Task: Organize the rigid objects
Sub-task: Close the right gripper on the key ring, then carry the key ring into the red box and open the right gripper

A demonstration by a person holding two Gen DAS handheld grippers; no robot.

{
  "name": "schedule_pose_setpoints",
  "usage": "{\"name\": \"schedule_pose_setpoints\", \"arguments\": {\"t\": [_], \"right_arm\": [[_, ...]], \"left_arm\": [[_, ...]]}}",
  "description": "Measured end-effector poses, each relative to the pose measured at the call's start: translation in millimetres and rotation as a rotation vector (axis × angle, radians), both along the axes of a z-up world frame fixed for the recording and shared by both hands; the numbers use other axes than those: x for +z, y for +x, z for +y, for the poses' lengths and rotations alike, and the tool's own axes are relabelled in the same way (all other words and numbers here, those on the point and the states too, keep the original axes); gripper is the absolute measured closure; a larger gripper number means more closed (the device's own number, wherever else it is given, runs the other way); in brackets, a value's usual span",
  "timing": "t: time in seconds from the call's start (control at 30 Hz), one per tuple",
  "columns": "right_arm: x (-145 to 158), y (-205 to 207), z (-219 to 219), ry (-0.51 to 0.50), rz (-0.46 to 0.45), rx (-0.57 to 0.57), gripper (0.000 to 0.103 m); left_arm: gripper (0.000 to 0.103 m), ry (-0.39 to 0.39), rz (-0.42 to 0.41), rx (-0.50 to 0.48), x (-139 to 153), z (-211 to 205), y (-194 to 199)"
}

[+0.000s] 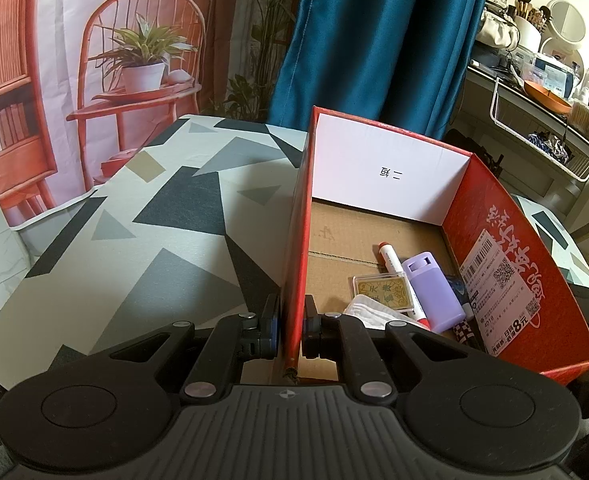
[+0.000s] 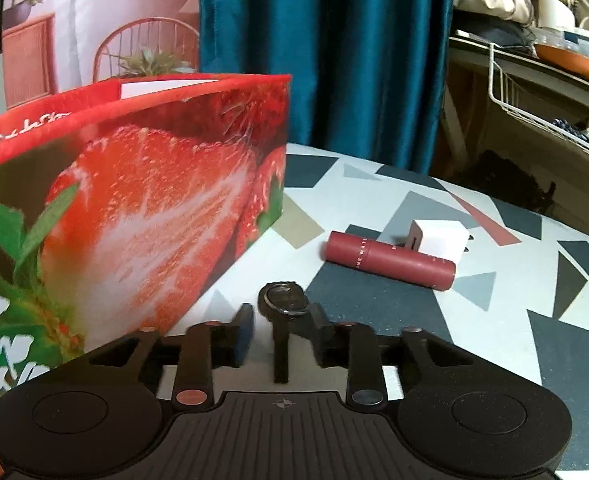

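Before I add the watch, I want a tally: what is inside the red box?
In the red box: a red-capped marker, a lilac bottle, a gold card case, white tissue and a checkered item. Whatever lies under them or beneath the gripper is hidden.

Teal curtain [image 1: 374, 40], printed backdrop [image 1: 94, 60] (chair scene), cluttered shelf [image 1: 534, 92]

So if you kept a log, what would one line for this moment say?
left tongs: shut on box wall | right tongs: open around watch | red tube, white charger: on table
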State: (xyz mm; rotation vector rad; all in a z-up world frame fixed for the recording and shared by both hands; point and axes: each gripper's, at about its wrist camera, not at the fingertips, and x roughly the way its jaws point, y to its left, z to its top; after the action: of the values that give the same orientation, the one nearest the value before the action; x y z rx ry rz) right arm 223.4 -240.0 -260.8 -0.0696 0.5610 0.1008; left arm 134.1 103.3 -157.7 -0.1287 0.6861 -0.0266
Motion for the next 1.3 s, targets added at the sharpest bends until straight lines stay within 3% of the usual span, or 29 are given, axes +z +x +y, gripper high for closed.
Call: {"name": "schedule_pose_setpoints", "arguments": {"t": [0.2, 0.33, 0.37, 0.4, 0.43, 0.5, 0.77, 1.0, 1.3], "right_arm": [[1.1, 19.1, 5.8, -0.019, 0.047, 0.042, 0.059], [1.3, 30.4, 1.3, 0.045, 0.075, 0.031, 0.060], [1.3, 30.3, 1.8, 0.042, 0.074, 0.026, 0.063], [1.0, 29.3, 2.7, 0.036, 0.070, 0.026, 0.074], [0.8, 28.1, 2.9, 0.037, 0.064, 0.027, 0.076], [0.4, 25.4, 2.4, 0.041, 0.055, 0.015, 0.095], [6.3, 5.0, -10.6, 0.098, 0.001, -0.036, 0.096], [45.5, -13.5, -11.5, 0.165, -0.106, -0.014, 0.095], [107.1, -17.4, 19.5, 0.263, -0.226, 0.162, 0.095]], "left_arm": [[0.092, 0.001, 0.000, 0.000, -0.1, 0.3, 0.0], [0.092, 0.000, 0.000, 0.000, -0.1, 0.3, 0.1], [0.092, 0.000, -0.001, 0.000, -0.1, 0.3, 0.0], [0.092, 0.000, -0.001, 0.000, -0.1, 0.3, 0.0], [0.092, -0.001, -0.001, 0.000, -0.3, 0.4, 0.0], [0.092, 0.000, -0.001, -0.001, -0.4, 0.7, -0.1], [0.092, 0.001, -0.001, 0.000, -0.5, 0.5, 0.0], [0.092, -0.001, -0.001, 0.000, -0.5, 0.7, 0.1], [0.092, 0.000, -0.002, 0.000, -0.5, 0.5, 0.2]]}}
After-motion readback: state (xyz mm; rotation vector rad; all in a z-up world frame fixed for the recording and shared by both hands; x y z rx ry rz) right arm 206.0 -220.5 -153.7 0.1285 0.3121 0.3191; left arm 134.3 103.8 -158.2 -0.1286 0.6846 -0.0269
